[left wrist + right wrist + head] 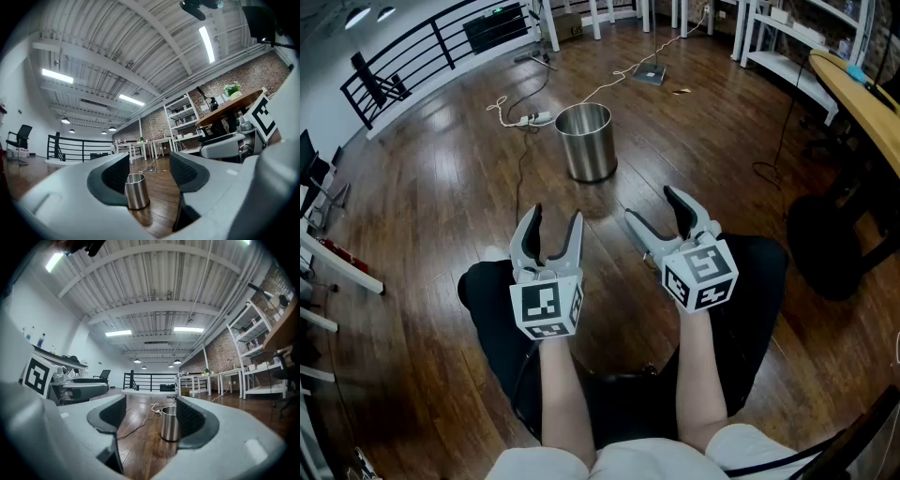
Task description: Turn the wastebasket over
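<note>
A shiny steel wastebasket [586, 141] stands upright on the wooden floor, its mouth facing up, some way ahead of both grippers. My left gripper [550, 228] is open and empty, held low and pointing at the basket. My right gripper [657, 210] is open too, beside the left one, with nothing between its jaws. In the left gripper view the wastebasket [136, 191] shows far off between the jaws, near the left one. In the right gripper view the wastebasket [168, 423] is partly hidden behind the right jaw.
A white power strip and cables [530, 118] lie on the floor just behind the basket. A black railing [422, 52] runs along the back left. A wooden desk [868, 103] and a black chair base [830, 244] stand to the right. White shelving [792, 37] is at the back right.
</note>
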Demonstrator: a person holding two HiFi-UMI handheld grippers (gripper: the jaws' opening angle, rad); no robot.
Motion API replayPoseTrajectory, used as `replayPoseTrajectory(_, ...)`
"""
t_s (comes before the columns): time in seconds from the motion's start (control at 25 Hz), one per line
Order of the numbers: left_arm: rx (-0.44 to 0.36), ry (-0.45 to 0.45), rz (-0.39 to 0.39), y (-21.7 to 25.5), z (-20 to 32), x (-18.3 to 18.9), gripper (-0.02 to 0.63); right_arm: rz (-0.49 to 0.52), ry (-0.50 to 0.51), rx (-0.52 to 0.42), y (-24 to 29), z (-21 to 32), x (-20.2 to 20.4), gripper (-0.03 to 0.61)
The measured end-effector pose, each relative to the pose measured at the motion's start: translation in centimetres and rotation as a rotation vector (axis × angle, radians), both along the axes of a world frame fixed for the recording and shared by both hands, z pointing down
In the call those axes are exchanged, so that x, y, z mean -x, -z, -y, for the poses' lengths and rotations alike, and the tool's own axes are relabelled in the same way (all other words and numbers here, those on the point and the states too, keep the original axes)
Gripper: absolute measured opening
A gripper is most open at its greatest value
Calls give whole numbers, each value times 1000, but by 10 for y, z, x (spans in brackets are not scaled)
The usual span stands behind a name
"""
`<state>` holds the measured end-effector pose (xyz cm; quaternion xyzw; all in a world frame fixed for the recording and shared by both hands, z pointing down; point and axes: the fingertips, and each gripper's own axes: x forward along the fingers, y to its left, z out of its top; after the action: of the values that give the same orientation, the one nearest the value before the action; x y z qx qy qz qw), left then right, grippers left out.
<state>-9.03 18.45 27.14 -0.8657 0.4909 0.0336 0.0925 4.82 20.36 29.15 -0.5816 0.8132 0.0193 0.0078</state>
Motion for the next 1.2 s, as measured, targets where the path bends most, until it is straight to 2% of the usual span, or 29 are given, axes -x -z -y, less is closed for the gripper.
replayPoseTrajectory(0.28, 26, 6, -24, -7, 105, 4, 287, 12, 5, 27, -10, 96, 12, 321)
replayPoseTrajectory(0.48, 68, 28, -77, -15, 167, 0, 282, -50, 26, 29, -9, 153, 24, 321)
replayPoseTrajectory(0.72, 65, 45, -56, -9, 238, -17, 283, -42, 9, 36, -4, 220, -9, 321)
replayPoseTrajectory(0.88, 56, 68, -73, -6, 287, -26, 283, -79, 58, 16, 7, 267, -24, 321)
replayPoseTrajectory(1.2, 33, 111, -35, 1, 380, -40, 282, -101, 166, 12, 18, 369, -39, 321)
